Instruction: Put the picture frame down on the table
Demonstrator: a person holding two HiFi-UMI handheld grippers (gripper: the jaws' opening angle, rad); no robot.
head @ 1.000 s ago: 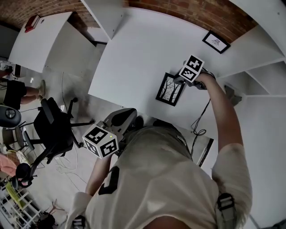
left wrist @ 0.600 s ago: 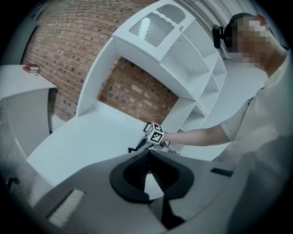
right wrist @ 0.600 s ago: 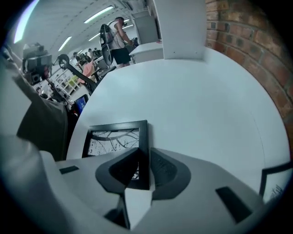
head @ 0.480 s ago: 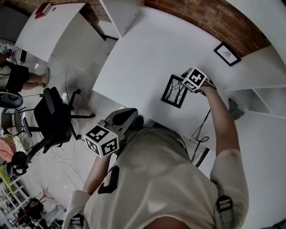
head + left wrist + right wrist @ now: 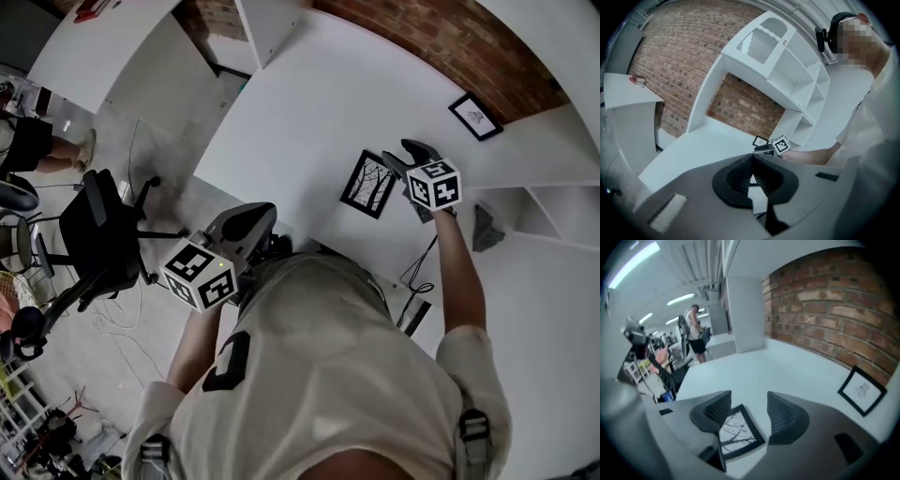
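An open-plan office workspace is suggested by white desks (image 5: 309,103), a black swivel chair (image 5: 94,246), tall white shelving (image 5: 787,65), an exposed brick wall (image 5: 825,301) and strip ceiling lights (image 5: 680,299).

HEAD VIEW: looked steeply down from above the person onto the white table (image 5: 309,103) | LEFT GRIPPER VIEW: low off the table's near edge, faced across toward the shelves (image 5: 797,79) | RIGHT GRIPPER VIEW: close over the table, faced the brick wall (image 5: 825,296) | SHARED: all showed table and brick wall
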